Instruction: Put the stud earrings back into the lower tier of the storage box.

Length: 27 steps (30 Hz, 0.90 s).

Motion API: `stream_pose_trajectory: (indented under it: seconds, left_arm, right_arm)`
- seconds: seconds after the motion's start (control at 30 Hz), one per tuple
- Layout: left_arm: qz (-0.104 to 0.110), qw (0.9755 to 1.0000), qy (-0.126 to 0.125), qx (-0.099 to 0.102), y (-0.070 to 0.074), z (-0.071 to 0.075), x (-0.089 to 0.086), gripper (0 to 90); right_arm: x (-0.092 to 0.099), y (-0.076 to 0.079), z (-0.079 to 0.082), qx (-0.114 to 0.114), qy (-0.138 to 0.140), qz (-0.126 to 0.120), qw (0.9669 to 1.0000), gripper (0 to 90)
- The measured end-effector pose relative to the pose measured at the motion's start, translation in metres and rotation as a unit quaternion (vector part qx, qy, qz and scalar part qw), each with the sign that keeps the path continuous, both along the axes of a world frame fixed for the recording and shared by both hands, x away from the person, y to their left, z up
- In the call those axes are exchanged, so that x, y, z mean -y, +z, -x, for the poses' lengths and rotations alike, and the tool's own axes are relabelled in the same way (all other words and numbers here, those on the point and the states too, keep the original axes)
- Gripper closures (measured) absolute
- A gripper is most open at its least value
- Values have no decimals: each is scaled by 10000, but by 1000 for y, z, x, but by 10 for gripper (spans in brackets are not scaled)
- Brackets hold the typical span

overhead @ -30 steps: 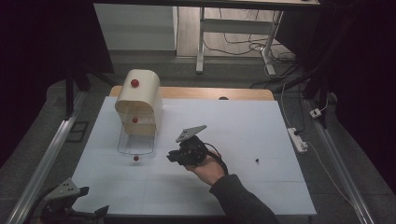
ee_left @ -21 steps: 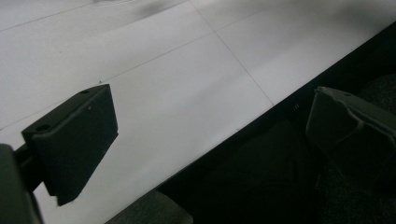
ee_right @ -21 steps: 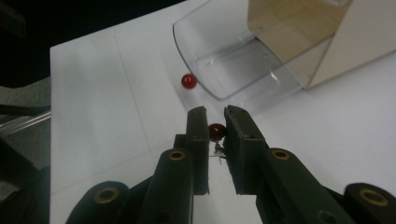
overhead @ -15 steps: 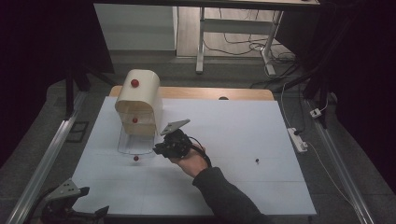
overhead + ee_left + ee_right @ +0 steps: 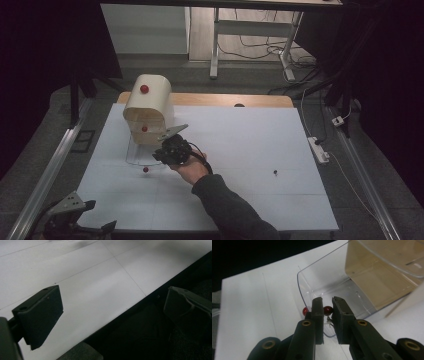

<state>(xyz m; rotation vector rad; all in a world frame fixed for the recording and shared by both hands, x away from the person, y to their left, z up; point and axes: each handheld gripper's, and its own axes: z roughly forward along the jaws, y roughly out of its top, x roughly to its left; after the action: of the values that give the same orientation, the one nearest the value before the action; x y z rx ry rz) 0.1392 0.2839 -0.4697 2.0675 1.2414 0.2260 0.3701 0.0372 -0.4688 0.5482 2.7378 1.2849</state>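
The right tongs (image 5: 327, 307) grip a red ball (image 5: 328, 310) at the clear tray's (image 5: 312, 282) rim; the left tongs (image 5: 112, 307) gape released over the table (image 5: 82, 277) edge

From my station I see the white table (image 5: 260, 150) with thin lines ruled across it and a wooden strip (image 5: 210, 99) along its far edge. A small dark speck (image 5: 275, 172) lies on the sheet toward its right side. A power strip (image 5: 318, 149) sits on the grey floor to the right, its cable running off. Beyond the table stands a white desk frame (image 5: 250, 35) with cables under it.
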Motion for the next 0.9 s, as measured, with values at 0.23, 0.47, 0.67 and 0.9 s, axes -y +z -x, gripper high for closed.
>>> stream_pose_trajectory:
  seconds: [0.23, 0.47, 0.67, 0.9]
  left_arm:
    - [17, 10000, -1, 15, 0, 0, -1, 22]
    - [6, 10000, -2, 10, 0, 0, 0, 23]
    - [-20, 10000, -21, -4, 0, 0, 0, 24]
    - [-23, 10000, -19, -23, 0, 0, 1, 25]
  right_arm:
    - [-3, -5, -3, -2, -75, 93, 9999, 676]
    - [8, 6, 2, -36, -82, 172, 9998, 515]
    - [27, 10, 9, 118, -61, 335, 9994, 314]
    - [56, 10, 15, 178, -334, 568, 9977, 106]
